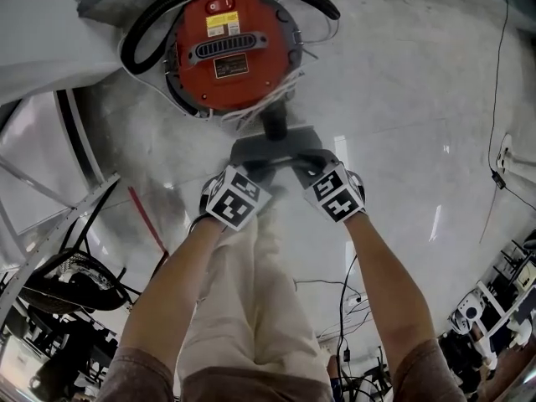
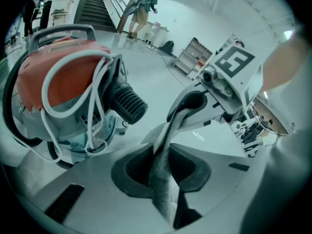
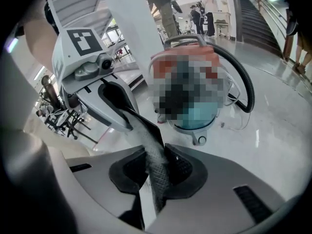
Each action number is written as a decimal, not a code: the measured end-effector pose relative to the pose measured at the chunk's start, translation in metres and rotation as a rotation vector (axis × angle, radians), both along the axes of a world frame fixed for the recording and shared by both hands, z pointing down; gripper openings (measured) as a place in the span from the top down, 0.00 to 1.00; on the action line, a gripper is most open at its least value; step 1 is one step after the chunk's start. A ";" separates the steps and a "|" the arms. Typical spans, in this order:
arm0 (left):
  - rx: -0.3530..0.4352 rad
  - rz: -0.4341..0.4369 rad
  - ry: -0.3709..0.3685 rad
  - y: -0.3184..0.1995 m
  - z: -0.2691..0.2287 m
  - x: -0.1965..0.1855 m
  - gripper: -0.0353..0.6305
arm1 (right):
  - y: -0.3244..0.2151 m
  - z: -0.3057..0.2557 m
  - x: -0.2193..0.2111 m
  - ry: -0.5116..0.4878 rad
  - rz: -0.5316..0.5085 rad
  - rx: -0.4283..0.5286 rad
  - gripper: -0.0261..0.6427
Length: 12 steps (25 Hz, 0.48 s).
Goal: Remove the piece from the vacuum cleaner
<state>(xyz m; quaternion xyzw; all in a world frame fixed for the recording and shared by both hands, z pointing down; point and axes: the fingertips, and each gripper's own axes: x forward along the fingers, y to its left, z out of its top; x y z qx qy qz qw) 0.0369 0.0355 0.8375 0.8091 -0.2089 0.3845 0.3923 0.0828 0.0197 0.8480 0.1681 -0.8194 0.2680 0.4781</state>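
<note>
Head view: one red vacuum cleaner (image 1: 230, 48) on the floor (image 1: 402, 99), one grey piece (image 1: 270, 147) just in front of it between left gripper (image 1: 258, 171) and right gripper (image 1: 306, 166), open floor rightward; left gripper view: jaws clamped on that piece (image 2: 163, 174); right gripper view: jaws clamped on it (image 3: 156, 165) too.

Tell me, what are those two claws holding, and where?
One thin grey piece: the left gripper pinches its left near edge, the right gripper its right.

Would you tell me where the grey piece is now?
In the head view the grey piece sits mid-frame, just below the red vacuum cleaner, held by the left gripper on its left and the right gripper on its right.
</note>
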 end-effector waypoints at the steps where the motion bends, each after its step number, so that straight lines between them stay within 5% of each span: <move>1: -0.001 0.003 0.001 0.002 0.000 0.001 0.84 | 0.002 0.000 0.001 0.001 0.004 -0.003 0.88; 12: 0.103 0.067 0.030 0.001 -0.071 -0.003 0.84 | 0.016 -0.069 -0.004 -0.088 0.160 0.024 0.88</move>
